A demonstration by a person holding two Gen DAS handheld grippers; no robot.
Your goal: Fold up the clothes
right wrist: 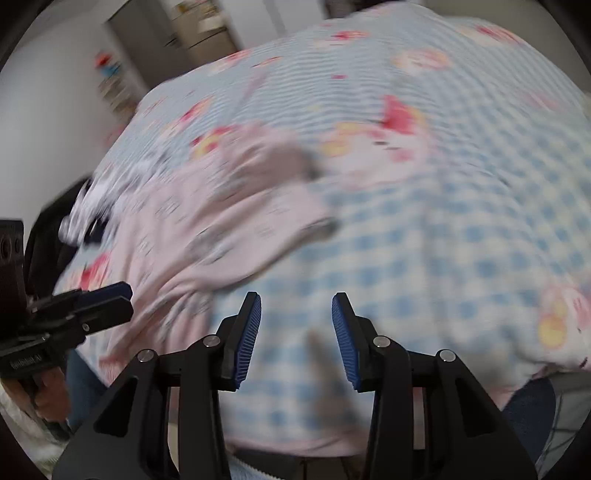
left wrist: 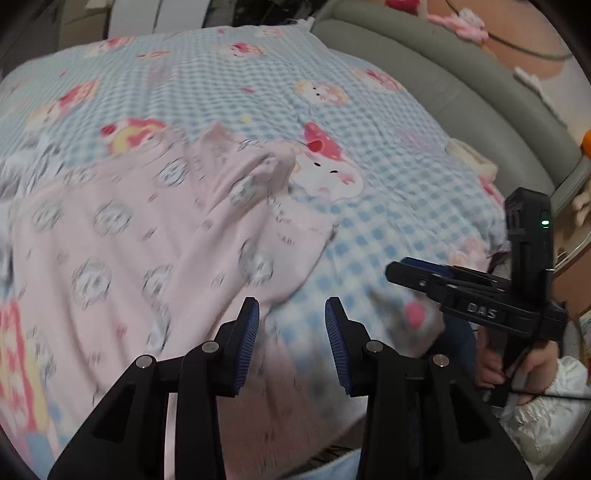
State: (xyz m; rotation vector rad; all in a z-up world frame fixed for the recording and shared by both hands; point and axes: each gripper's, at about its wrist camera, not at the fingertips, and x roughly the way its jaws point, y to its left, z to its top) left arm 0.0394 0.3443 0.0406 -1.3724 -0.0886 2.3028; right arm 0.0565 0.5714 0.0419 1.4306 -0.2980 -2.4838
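Bedding in blue check covers the bed [left wrist: 369, 236], where a pink garment [left wrist: 110, 236] lies crumpled left of centre. Left view: left gripper [left wrist: 291, 345] fingers parted, empty; the right gripper [left wrist: 400, 271] and gloved hand [left wrist: 517, 369] show alongside a grey headboard [left wrist: 461, 81]. Right view: right gripper [right wrist: 296, 341] fingers parted, empty; only here, white shelves [right wrist: 199, 26].

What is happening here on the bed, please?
A person holds a gripper in each hand above a bed with a blue checked cartoon sheet. A pink patterned garment lies crumpled on the sheet, not yet folded flat. The left gripper and the right gripper both have their jaws apart with nothing between them, so neither one holds the cloth at this moment. Both views are blurred.
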